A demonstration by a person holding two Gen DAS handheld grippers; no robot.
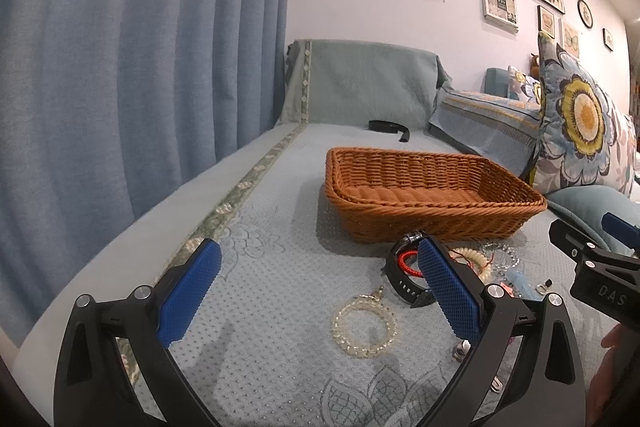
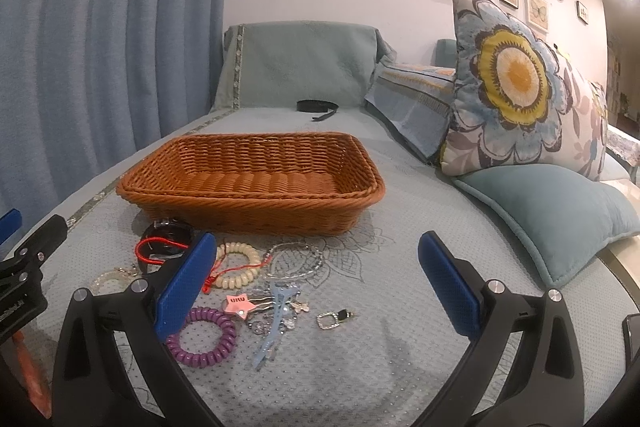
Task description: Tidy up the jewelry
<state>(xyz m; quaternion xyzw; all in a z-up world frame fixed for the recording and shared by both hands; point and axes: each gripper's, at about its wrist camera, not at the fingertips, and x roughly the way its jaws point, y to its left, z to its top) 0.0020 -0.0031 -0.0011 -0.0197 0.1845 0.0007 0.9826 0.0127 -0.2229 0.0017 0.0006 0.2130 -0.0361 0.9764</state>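
An empty brown wicker basket (image 1: 432,187) (image 2: 252,179) sits on the blue-grey sofa cover. Jewelry lies in front of it: a clear bead bracelet (image 1: 364,327), a black watch (image 1: 404,283) with a red cord (image 2: 154,247), a cream coil bracelet (image 2: 240,263), a purple coil hair tie (image 2: 204,339), a pink star clip (image 2: 237,303), a light blue clip (image 2: 276,323) and a small silver charm (image 2: 334,319). My left gripper (image 1: 316,291) is open above the clear bracelet. My right gripper (image 2: 318,283) is open above the blue clip and charm.
A black strap (image 1: 390,127) (image 2: 318,107) lies behind the basket. A floral cushion (image 2: 520,83) and a plain teal cushion (image 2: 560,211) stand to the right. Blue curtains (image 1: 140,47) hang on the left.
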